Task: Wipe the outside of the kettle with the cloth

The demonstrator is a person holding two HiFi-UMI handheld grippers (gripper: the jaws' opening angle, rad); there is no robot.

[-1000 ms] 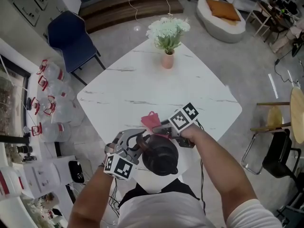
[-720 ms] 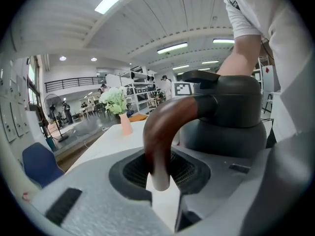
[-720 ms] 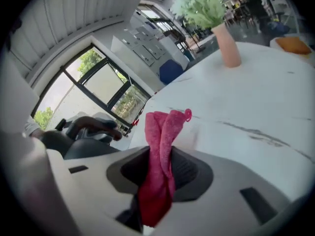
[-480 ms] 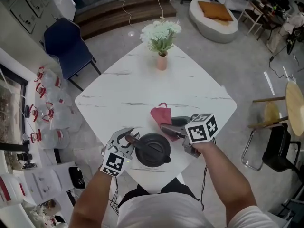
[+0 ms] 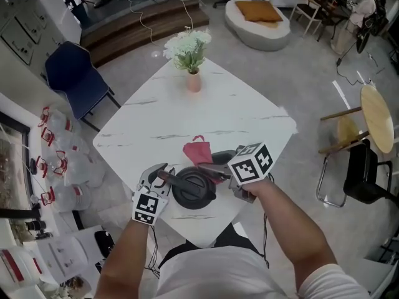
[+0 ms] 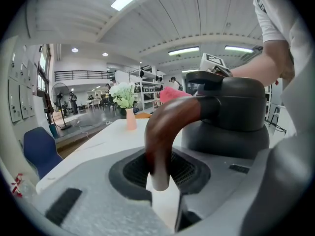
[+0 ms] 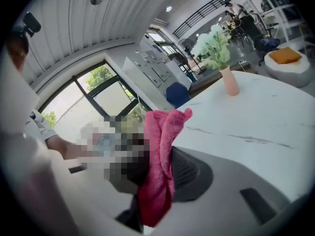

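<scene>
A dark kettle stands near the front corner of the white marble table. My left gripper is at its left, shut on the curved brown handle, and the kettle body fills the right of the left gripper view. On the kettle's far right, my right gripper is shut on a pink cloth, which hangs bunched from its jaws. The cloth shows just behind the kettle's top. Whether it touches the kettle I cannot tell.
A pink vase of white flowers stands at the table's far corner. On the floor are a blue chair and water jugs to the left, and a wooden stool and a black chair to the right.
The kettle, held up and tilted a second ago, now stands level on the table in the left gripper. The right gripper has risen with the cloth beside the kettle's top.
</scene>
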